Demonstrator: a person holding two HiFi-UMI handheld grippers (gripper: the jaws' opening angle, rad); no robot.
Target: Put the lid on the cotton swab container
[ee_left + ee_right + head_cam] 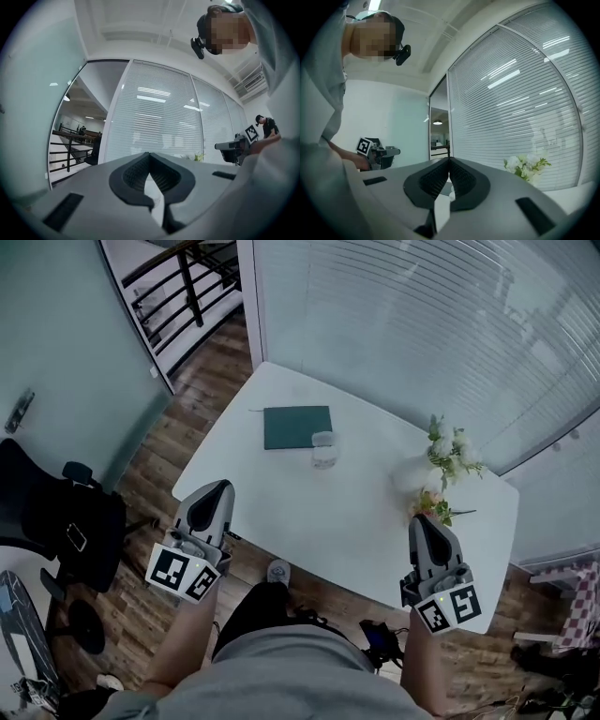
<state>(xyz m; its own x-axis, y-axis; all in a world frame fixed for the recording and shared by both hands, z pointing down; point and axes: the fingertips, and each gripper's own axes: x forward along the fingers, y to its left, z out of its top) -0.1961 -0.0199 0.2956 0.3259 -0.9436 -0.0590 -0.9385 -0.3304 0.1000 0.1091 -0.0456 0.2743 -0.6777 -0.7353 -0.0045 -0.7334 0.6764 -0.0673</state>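
A small clear cotton swab container (324,458) stands on the white table (356,512), just right of a dark green notebook (292,426). A pale round piece (322,438) sits right behind it at the notebook's edge; whether it is the lid lying apart I cannot tell. My left gripper (217,487) hovers at the table's near left edge, jaws shut and empty; its tips (149,153) meet in the left gripper view. My right gripper (422,519) is held over the near right of the table, its tips (449,159) closed with nothing in them. Both are well short of the container.
A vase of white flowers (442,457) stands at the table's right side, close ahead of the right gripper. A black office chair (58,517) is on the wood floor to the left. A blind-covered glass wall (422,324) runs behind the table.
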